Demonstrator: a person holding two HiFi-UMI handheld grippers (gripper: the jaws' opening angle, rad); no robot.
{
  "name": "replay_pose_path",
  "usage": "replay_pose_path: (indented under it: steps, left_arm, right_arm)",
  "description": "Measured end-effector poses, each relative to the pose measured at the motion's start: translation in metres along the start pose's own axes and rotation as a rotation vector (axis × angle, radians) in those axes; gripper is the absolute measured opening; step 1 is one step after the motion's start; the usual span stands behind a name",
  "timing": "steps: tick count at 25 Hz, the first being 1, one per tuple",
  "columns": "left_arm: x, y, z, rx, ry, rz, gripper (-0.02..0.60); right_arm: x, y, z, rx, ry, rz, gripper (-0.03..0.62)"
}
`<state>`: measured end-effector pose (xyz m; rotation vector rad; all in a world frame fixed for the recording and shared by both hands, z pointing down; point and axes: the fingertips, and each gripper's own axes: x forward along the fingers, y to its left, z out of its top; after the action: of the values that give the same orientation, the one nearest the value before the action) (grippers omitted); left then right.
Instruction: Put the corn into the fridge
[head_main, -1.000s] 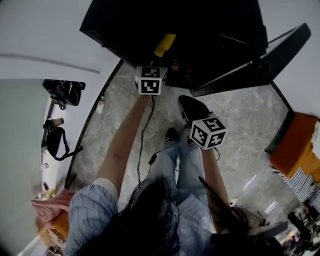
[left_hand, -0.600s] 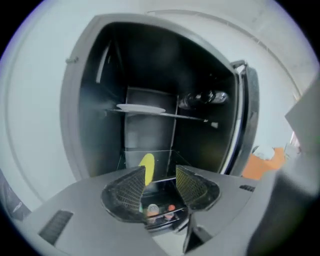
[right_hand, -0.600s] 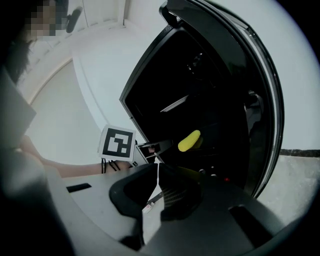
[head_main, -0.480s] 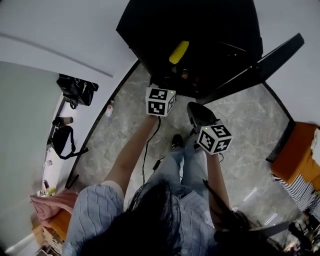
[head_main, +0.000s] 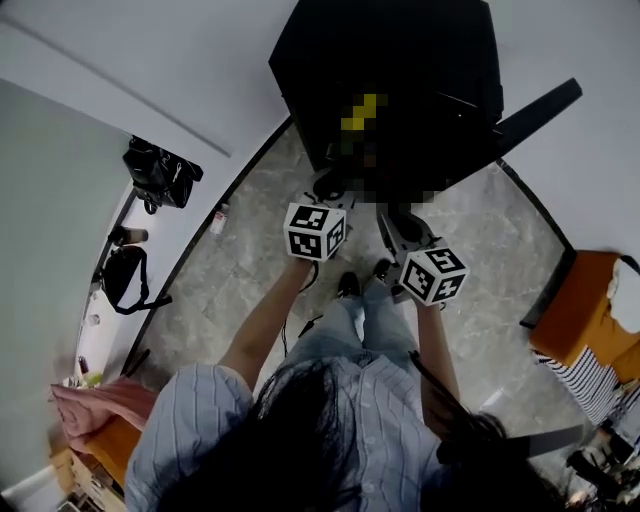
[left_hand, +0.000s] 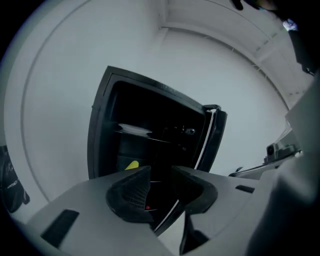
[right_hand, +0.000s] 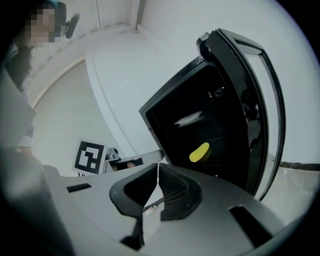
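Corn inside open fridge, door swung right. Left gripper empty, jaws part-open, just closing; right gripper closed, empty. Bag beside left wall.

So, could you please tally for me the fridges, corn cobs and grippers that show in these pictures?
Fridge: 1
Corn: 1
Grippers: 2, the left gripper, whose empty jaws have just been closing but stand apart, and the right gripper, shut
Total: 4

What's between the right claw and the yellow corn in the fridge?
Nothing: in the right gripper view, only air and the dark inside of the open fridge lie between the right claw and the corn.
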<state>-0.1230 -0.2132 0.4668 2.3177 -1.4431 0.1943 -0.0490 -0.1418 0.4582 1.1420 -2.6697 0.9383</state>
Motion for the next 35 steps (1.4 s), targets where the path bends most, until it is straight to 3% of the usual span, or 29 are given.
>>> replay_pose_path:
  steps: [14, 21, 28, 35]
  left_arm:
    - [-0.087, -0.03, -0.006, -0.047, -0.017, -0.045, 0.135]
    - [-0.123, -0.034, -0.025, -0.123, -0.013, -0.019, 0.127]
    - [-0.157, -0.062, -0.032, -0.14, -0.03, -0.013, 0.106]
    - [-0.192, -0.11, -0.032, -0.101, -0.07, 0.018, 0.072]
  right_arm:
    - [-0.031, 0.057, -0.006, -0.071, -0.014, 0.016, 0.02]
    - [-0.05, 0.069, -0.019, -0.088, 0.013, 0.028, 0.02]
    - [-0.09, 0.069, -0.03, -0.104, 0.028, 0.024, 0.02]
    - [-0.14, 0.083, -0.037, -0.167, 0.027, 0.061, 0.02]
